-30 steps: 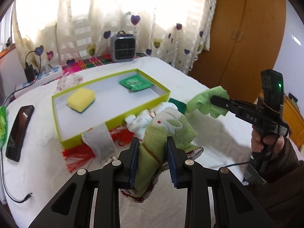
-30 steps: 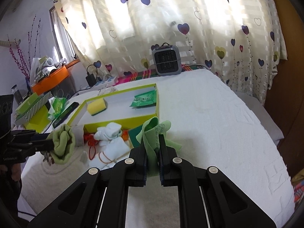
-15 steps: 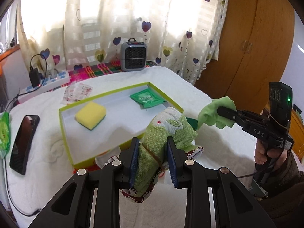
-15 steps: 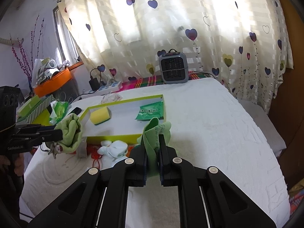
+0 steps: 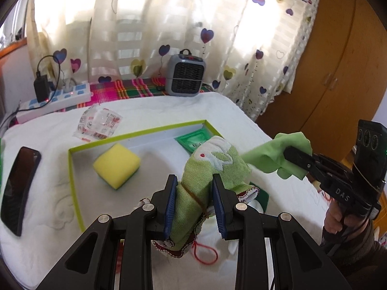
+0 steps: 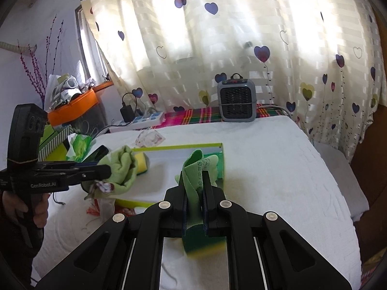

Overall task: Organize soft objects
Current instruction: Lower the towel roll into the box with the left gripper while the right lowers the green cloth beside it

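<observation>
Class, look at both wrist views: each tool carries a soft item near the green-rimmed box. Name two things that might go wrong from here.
1. The left tool grips the bulky green sock bundle low down; its loose trim and red cord dangle and might snag the box rim.

2. The right tool pinches only a fold of the thin green cloth, which may slip out before reaching the box, or land on the yellow sponge.

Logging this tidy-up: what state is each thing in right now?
Left gripper: shut on green pouch, lifted.
Right gripper: shut on green cloth, lifted.
Box: open, lidless.
Yellow sponge: in box.
Green packet: in box.
Phone: screen dark.
</observation>
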